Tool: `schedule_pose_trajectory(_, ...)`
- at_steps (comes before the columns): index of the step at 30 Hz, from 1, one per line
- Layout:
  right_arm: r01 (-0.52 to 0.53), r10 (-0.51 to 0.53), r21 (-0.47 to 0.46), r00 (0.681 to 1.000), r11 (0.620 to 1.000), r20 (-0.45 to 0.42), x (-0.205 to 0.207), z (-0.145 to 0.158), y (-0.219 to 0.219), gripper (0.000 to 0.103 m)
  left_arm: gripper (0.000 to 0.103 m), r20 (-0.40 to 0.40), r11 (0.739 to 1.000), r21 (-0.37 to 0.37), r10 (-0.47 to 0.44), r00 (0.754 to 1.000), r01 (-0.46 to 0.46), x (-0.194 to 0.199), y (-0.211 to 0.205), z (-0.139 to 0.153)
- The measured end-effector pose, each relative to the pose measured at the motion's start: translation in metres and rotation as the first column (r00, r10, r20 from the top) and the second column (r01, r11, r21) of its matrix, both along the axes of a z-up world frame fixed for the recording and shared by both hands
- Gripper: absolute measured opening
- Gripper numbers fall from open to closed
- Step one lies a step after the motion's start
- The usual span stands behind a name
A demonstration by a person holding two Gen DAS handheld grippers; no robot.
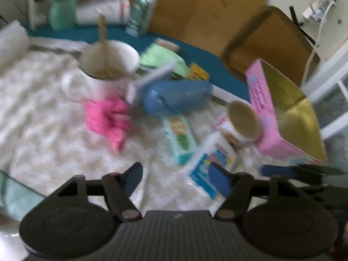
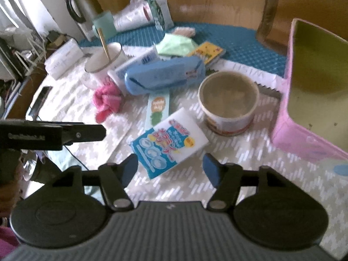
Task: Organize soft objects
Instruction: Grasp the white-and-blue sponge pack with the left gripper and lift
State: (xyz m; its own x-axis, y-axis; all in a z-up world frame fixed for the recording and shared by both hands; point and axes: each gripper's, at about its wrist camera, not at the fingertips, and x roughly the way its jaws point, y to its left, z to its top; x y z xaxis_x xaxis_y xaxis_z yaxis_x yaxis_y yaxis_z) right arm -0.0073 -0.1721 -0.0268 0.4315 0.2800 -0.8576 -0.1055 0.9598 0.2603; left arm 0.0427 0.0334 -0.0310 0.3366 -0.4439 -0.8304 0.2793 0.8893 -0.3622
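Observation:
A pink fluffy cloth (image 1: 107, 119) (image 2: 107, 103) lies on the patterned tablecloth in front of a white mug (image 1: 104, 69) (image 2: 102, 65). A white sponge pack with blue label (image 1: 208, 163) (image 2: 168, 144) lies nearest both grippers. A green cloth (image 1: 162, 59) (image 2: 175, 45) lies behind a blue case (image 1: 176, 97) (image 2: 164, 75). A pink open box (image 1: 285, 113) (image 2: 313, 91) stands at the right. My left gripper (image 1: 176, 180) is open and empty above the cloth. My right gripper (image 2: 170, 169) is open and empty, just before the sponge pack.
A paper cup (image 1: 242, 121) (image 2: 228, 104) stands next to the pink box. A slim green packet (image 1: 179, 137) (image 2: 157, 111), a yellow pack (image 2: 207, 52), a kettle (image 2: 80, 4), a carton (image 2: 159, 10) and a blue mat (image 2: 239, 45) crowd the back. The left gripper's body (image 2: 52, 133) shows at left.

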Motion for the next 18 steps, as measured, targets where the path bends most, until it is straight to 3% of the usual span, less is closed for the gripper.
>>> schedule_pose_trajectory(2, -0.039, 0.039, -0.008, 0.999, 0.999, -0.01, 0.003, -0.009, 0.003, 0.067, 0.057, -0.009, 0.999, -0.009, -0.051, 0.999, 0.051, 0.004, -0.01, -0.006)
schedule_pose_trajectory(6, -0.083, 0.082, -0.053, 0.997, 0.995, -0.005, 0.005, -0.022, 0.01, 0.068, 0.056, -0.037, 0.987, -0.024, -0.158, 0.987, 0.157, 0.012, -0.032, -0.017)
schedule_pose_trajectory(8, -0.086, 0.088, -0.07, 0.996, 0.994, 0.026, 0.007, -0.023, 0.009, 0.074, 0.056, -0.056, 0.98, -0.013, -0.201, 0.978, 0.2, 0.016, -0.041, -0.025)
schedule_pose_trajectory(11, -0.112, 0.116, -0.091, 0.992, 0.99, 0.042, 0.013, -0.032, 0.006, 0.083, 0.056, -0.089, 0.98, 0.011, -0.198, 0.976, 0.2, 0.022, -0.041, -0.033)
schedule_pose_trajectory(18, -0.13, 0.132, -0.028, 0.989, 0.991, 0.071, 0.023, -0.034, -0.002, 0.085, 0.056, -0.168, 0.991, -0.023, -0.133, 0.977, 0.131, 0.029, -0.011, -0.036)
